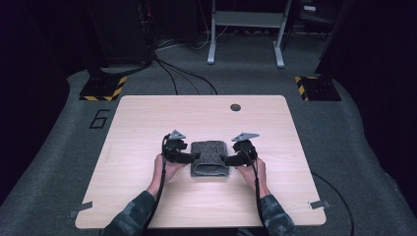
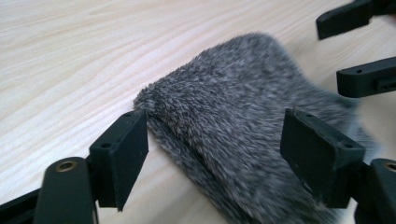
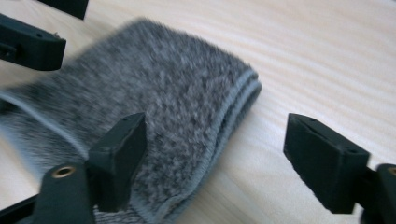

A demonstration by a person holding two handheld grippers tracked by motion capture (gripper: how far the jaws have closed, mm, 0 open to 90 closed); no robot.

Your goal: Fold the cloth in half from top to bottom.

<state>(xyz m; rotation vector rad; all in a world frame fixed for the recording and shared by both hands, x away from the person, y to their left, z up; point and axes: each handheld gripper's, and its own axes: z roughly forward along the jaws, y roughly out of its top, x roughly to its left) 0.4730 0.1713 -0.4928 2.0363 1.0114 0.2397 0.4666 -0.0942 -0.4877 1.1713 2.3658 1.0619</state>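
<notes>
High view: the grey fuzzy towel (image 1: 210, 159) sat folded into a compact rectangle at about the middle of the wooden table (image 1: 147, 123), a bit toward the person's side; looked to me like the folding was basically done, w/ nothing left but maybe a last fold or pulling the hands away; left gripper (image 1: 193, 158) was at the towel's left edge and right gripper (image 1: 225, 159) at its right edge, pretty much mirror images; both forearms came in from the bottom, hands low near the tabletop, grippers lying roughly level and pointing inward at each other across the cloth.

Left gripper view: jaws stood wide apart, nothing pinched; the towel lay between them w/ the folded corner just touching the one jaw's tip, the other jaw hovering over the fuzz but not pressing afaict; you could see layered edges along the near side, so def more than one fold in there; the other gripper's jaws showed top right, also spread.

Right gripper view: same deal, jaws wide open and gripping nothing; one jaw sat over the towel's top, the other over bare table beside the stacked hem; edges lined up fairly neat.
</notes>
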